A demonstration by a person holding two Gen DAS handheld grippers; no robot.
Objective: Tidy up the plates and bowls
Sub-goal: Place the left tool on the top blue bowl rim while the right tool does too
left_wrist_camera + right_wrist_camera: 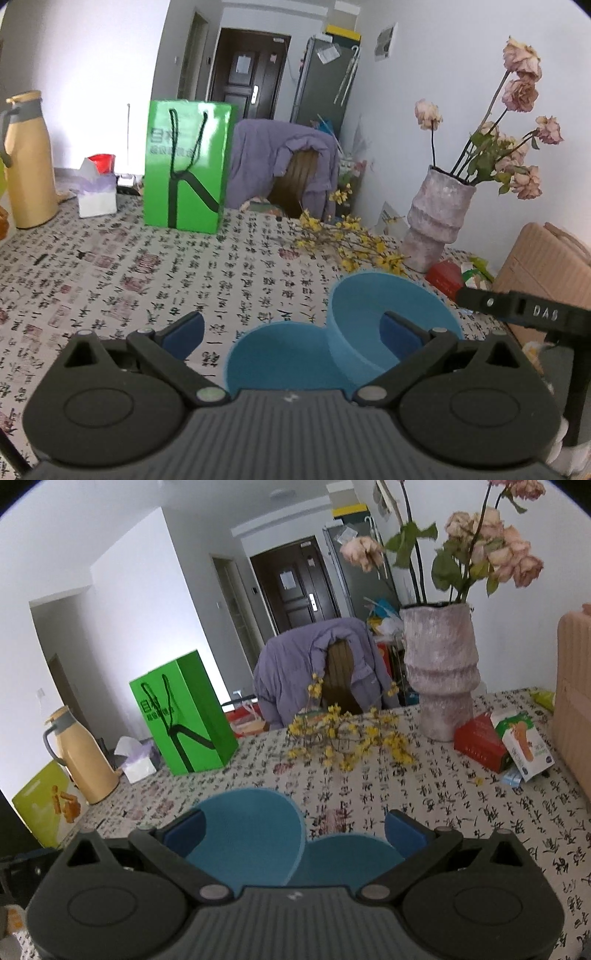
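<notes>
**Two blue bowls between spread fingers, neither one gripped**

I begin with the table (pixel 110 266), covered in a calligraphy-print cloth, which carries everything. At its far side stand a green paper bag (pixel 186 166), a yellow thermos (pixel 26 158) and a pale ribbed vase (pixel 436 218) of dried roses, with yellow blossom sprigs (pixel 347 738) lying at its foot. None of this sits in the working area.

The task's things are two blue bowls at the near edge. In the left wrist view, the tilted bowl (pixel 369 317) leans with its opening towards my camera, its rim resting over or against the flatter bowl (pixel 277 354) below and to its left. I cannot tell whether they touch or merely overlap.

The left gripper (pixel 291 332) is spread wide and holds nothing; its right finger lies in front of the tilted bowl's mouth. The right gripper (pixel 295 830) is likewise wide apart and empty, with both bowls low between its fingers. A black bar of the right gripper's frame shows at the right edge of the left view, just beyond the tilted bowl.

In my judgement the left gripper is better placed: the tilted bowl's wall lies just ahead of its right finger.

Both bowls' near rims are cut off by the gripper bodies. I see no plates in either view.
</notes>
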